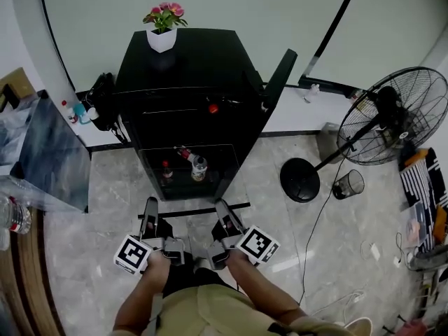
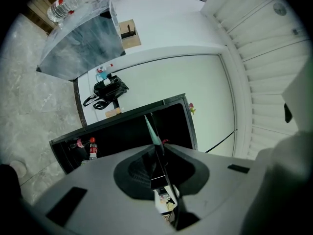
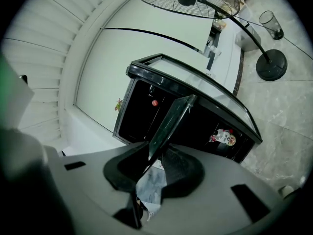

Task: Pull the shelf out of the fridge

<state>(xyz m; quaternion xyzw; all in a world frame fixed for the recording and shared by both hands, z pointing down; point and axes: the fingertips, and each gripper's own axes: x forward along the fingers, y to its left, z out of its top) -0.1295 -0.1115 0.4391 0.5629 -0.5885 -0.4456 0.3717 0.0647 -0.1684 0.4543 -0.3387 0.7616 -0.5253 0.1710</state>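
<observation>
Your left claw (image 1: 149,214) and right claw (image 1: 222,212) each pinched the glass shelf (image 1: 203,208) before the open fridge (image 1: 189,61). Its door (image 1: 278,78) swung right, the fan (image 1: 392,117) well beyond; marble floor (image 1: 91,257) flanked you.

2 level grippers (image 1: 150,203) (image 1: 221,204), both clamped

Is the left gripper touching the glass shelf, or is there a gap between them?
Touching. In the left gripper view, the thin edge of the glass shelf runs between the jaws of the left gripper, and both pads press on it with no gap.
</observation>
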